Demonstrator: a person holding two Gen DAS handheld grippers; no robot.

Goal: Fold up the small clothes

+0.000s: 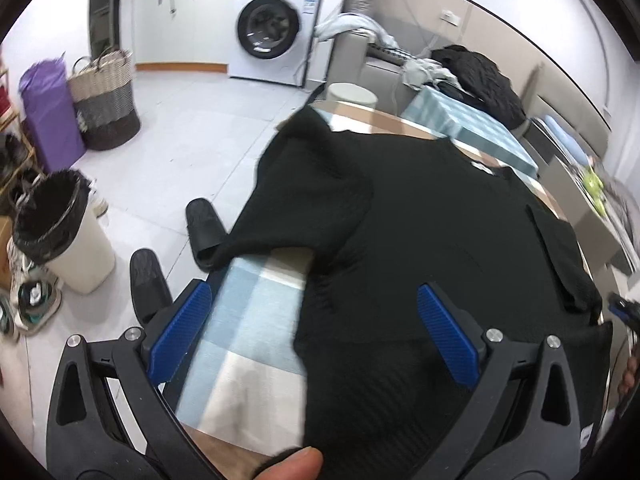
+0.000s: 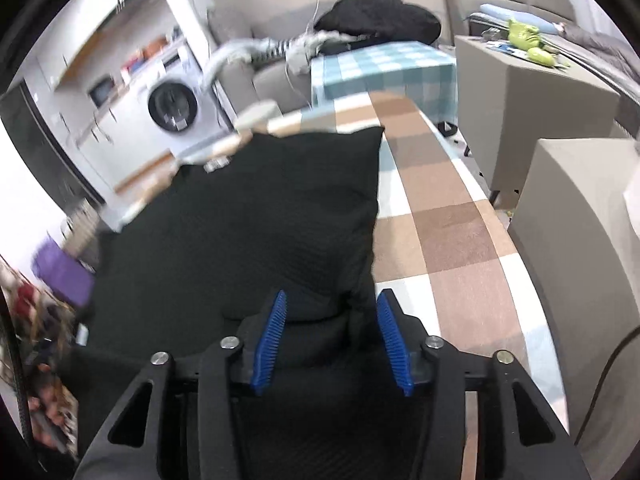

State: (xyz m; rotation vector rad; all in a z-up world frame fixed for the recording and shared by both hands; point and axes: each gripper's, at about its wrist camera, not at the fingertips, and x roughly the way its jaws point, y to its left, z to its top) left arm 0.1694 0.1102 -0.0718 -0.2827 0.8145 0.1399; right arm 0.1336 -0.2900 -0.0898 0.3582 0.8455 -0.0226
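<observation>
Black knit shirt [image 1: 420, 220] lies under wide-open left tool [image 1: 316, 336]; right tool [image 2: 332, 340] half-open w/ a fold between, pads clear.

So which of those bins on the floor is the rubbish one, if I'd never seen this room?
Start at the white washing machine against the far wall and come across the pale tiled floor toward the left. Past the woven basket and the purple bag stands the bin. It alone is plain cream plastic, with a black liner folded over its rim.
</observation>
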